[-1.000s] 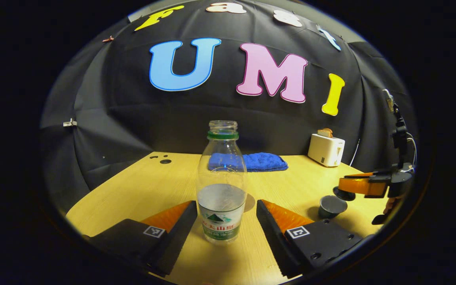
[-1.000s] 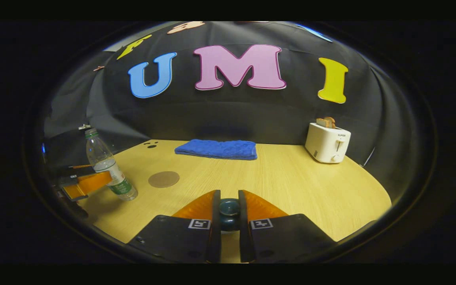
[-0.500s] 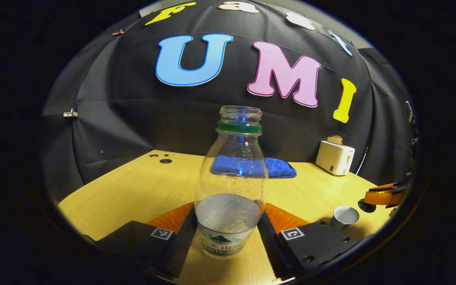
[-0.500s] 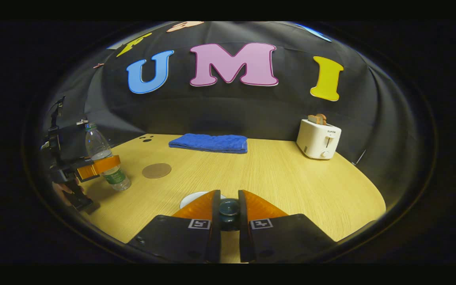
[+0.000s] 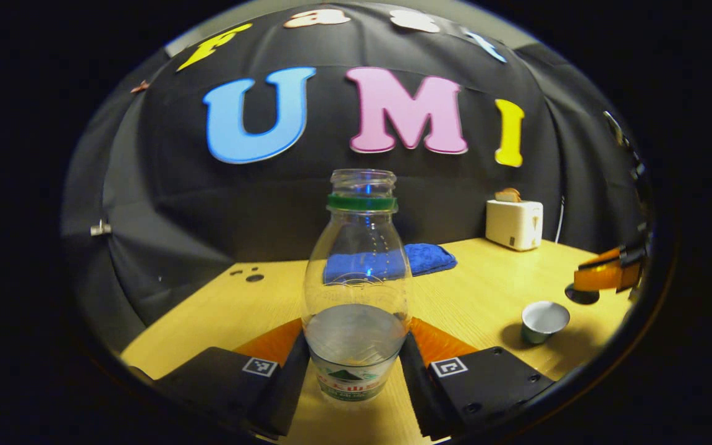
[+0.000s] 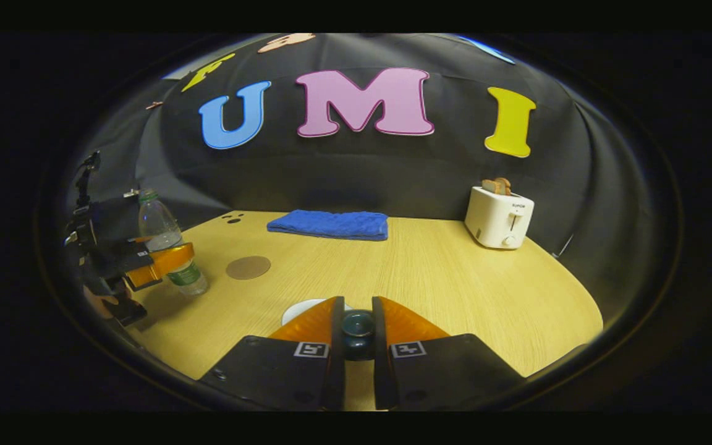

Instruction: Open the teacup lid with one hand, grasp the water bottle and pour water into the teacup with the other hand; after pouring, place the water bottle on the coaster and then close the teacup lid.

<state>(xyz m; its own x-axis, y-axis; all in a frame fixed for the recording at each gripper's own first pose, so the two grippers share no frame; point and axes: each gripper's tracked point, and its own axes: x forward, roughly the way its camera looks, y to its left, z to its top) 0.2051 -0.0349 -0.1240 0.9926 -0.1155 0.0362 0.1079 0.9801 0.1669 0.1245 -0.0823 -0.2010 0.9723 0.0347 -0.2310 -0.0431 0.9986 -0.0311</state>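
Since a second ago the left hand-held gripper (image 5: 356, 377) clamped the green-labelled water bottle (image 5: 356, 290); right hand-held gripper (image 6: 358, 337) pinches the teacup lid (image 6: 358, 326)

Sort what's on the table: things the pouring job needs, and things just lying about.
Needed: water bottle, held by the left tongs; open teacup; lid, held by the right tongs; coaster.
Lying about: blue cloth; toaster.

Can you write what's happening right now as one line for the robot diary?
left gripper: shut on bottle | right gripper: holds lid | cup: open | coaster: bare
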